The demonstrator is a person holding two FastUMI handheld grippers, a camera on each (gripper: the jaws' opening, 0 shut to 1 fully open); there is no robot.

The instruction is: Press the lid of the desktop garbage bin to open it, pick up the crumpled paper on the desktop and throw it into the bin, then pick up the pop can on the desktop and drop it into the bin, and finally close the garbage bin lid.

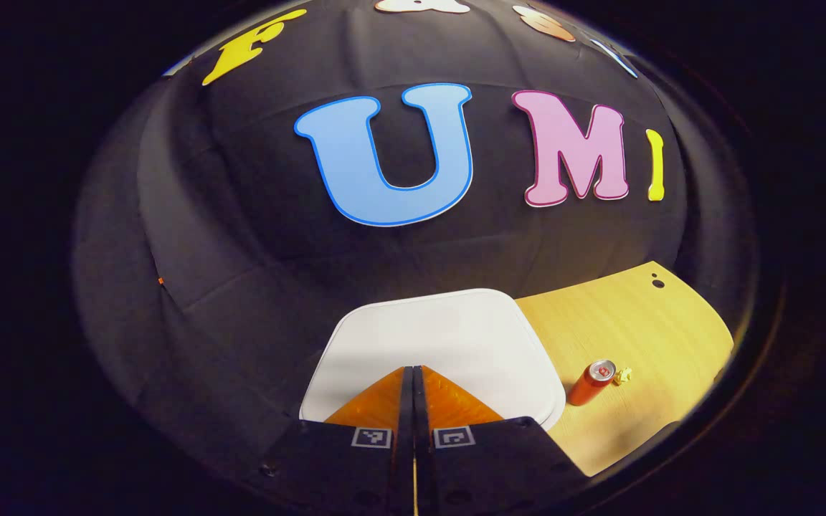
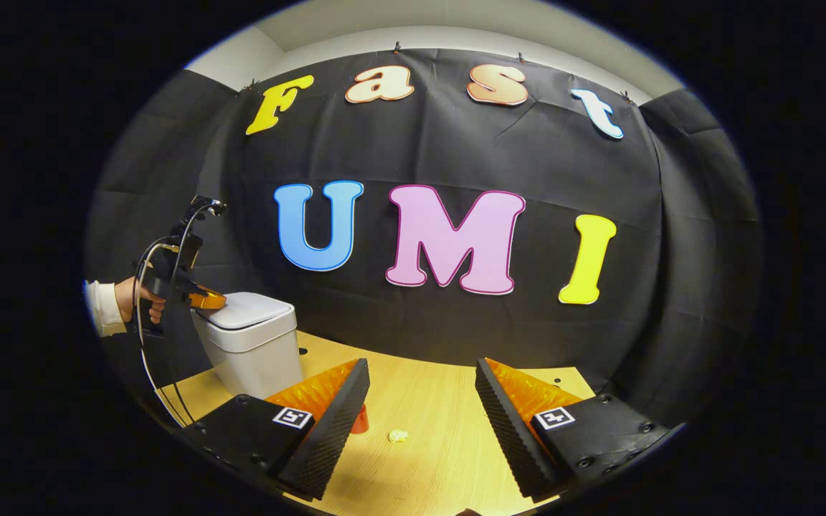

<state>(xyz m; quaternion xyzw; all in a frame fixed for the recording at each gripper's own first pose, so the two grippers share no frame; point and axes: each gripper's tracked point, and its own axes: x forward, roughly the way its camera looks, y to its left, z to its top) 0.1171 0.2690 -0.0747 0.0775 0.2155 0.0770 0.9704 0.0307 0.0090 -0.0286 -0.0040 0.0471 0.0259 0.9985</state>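
Left gripper view: fingers (image 1: 413, 373) are pressed together over the closed bin lid (image 1: 449, 337). Right fingers (image 2: 420, 401) are spread wide. Paper (image 2: 399, 435), judged light and soft, lies mid-bench beside the can (image 1: 591, 383).

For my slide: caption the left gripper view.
Left gripper, fingers together, over the closed bin lid; pop can nearby.

1. The left gripper view looks down from close above the bin lid (image 1: 442, 344), toward the wall.
2. The right gripper view sits low over the table (image 2: 442, 401), farther back, facing the wall.
3. Both views take in the bin, can (image 1: 591, 383) and paper (image 2: 399, 435).
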